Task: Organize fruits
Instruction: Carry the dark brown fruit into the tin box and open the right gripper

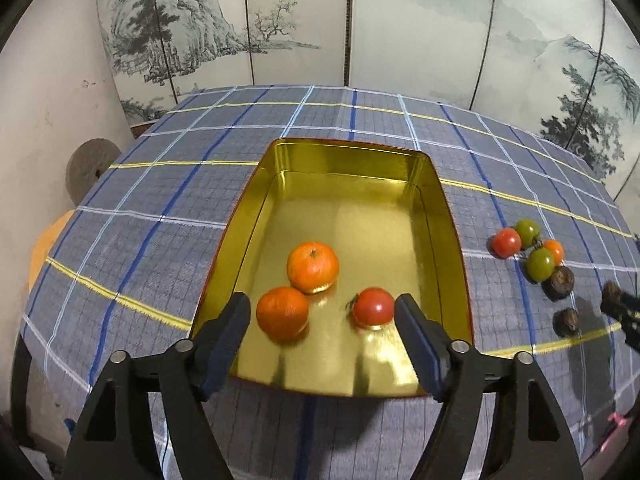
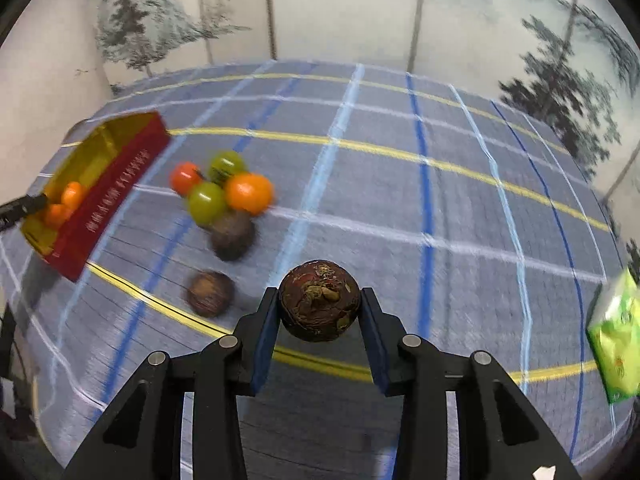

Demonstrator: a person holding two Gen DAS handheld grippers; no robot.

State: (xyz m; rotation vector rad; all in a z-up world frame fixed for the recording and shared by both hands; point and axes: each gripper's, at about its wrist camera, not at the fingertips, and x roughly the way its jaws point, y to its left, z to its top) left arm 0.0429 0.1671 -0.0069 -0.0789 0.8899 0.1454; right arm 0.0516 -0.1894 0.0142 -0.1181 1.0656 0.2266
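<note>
1. We see a golden tin tray [image 1: 448, 216] lying on the checked tablecloth [image 1: 160, 200]; its outer wall, in the right wrist view, is red [image 2: 116, 196] and bears a row of pale characters too blurred for us to read.
2. Inside the tray lie two mandarins, one further in [image 1: 313, 267] and one nearer [image 1: 282, 312], touching each other, and a red tomato [image 1: 373, 306] a little apart to their right.
3. Our left gripper [image 1: 322, 312] hangs over the tray's near end with its jaws spread wide, gripping nothing; the nearer mandarin and the red tomato show between the blue pads [image 1: 416, 336].
4. Our right gripper [image 2: 319, 308] is clenched on a dark brown wrinkled fruit [image 2: 319, 300], round with mottled flaky skin, squeezed between both pads above the cloth.
5. Right of the tray, well apart from it, we see a cluster of small tomatoes on the cloth: one red [image 1: 506, 242], two green [image 1: 527, 232] [image 1: 541, 264] and one orange [image 1: 554, 250], packed together.
6. Just beside that cluster sits a second dark brown fruit [image 1: 558, 278], and a third [image 1: 566, 322] lies nearer, by itself.
7. A green packet [image 2: 616, 336] shows at the right edge of the right wrist view; we cannot make out its print.
8. A folding screen painted with pines and mountains [image 1: 200, 32] stands behind the table.
</note>
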